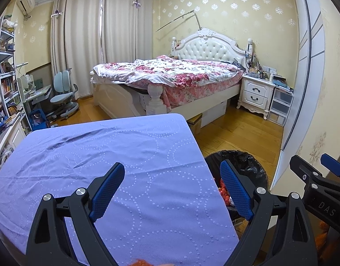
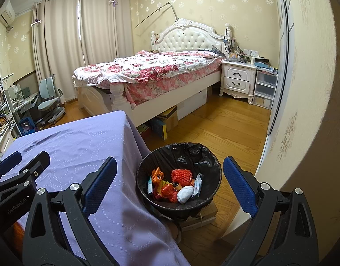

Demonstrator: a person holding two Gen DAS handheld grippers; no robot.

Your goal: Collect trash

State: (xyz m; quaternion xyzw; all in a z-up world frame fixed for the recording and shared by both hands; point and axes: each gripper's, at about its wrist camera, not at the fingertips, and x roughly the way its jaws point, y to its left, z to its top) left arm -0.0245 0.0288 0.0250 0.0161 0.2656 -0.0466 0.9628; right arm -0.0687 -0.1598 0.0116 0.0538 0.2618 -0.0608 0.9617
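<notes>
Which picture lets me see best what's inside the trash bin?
The right wrist view. There the trash bin sits in the open, so you look straight down onto the orange netting and wrappers inside. In the left wrist view the bin is mostly hidden behind a gripper finger and the purple tablecloth.
</notes>
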